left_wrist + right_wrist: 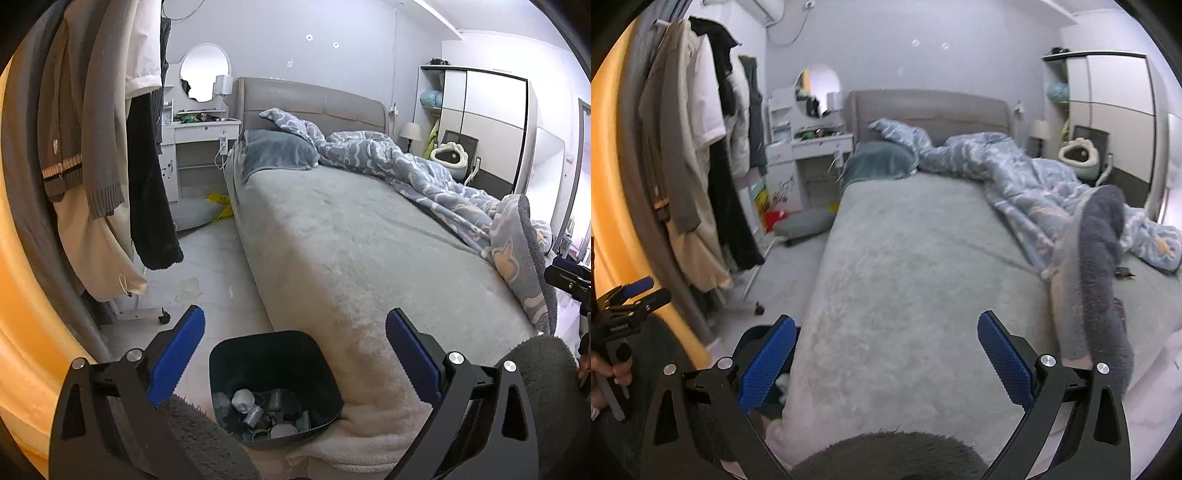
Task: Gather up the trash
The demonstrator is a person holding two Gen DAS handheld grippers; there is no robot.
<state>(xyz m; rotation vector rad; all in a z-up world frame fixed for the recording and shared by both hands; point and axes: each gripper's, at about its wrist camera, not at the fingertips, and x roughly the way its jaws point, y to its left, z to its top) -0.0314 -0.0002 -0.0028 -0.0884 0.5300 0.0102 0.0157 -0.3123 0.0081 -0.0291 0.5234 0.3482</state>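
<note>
Left hand-held gripper [294, 349], jaws spread, above trash-filled bin [275, 384]; right hand-held gripper [886, 350], spread empty, sees only bed [905, 266].

A wide bed [351, 236] with a grey cover and a padded grey headboard [314, 103] fills the room, a blue patterned duvet [417, 166] heaped along its far side and a dark blue pillow [277, 149] lying at its head. Left of the bed, a white dressing table [201, 133] stands under a round mirror [204, 72], with coats on a rack [85, 129] nearer the camera. Right of the bed, a small lamp [410, 132] sits beside a tall white wardrobe [484, 125].
</note>
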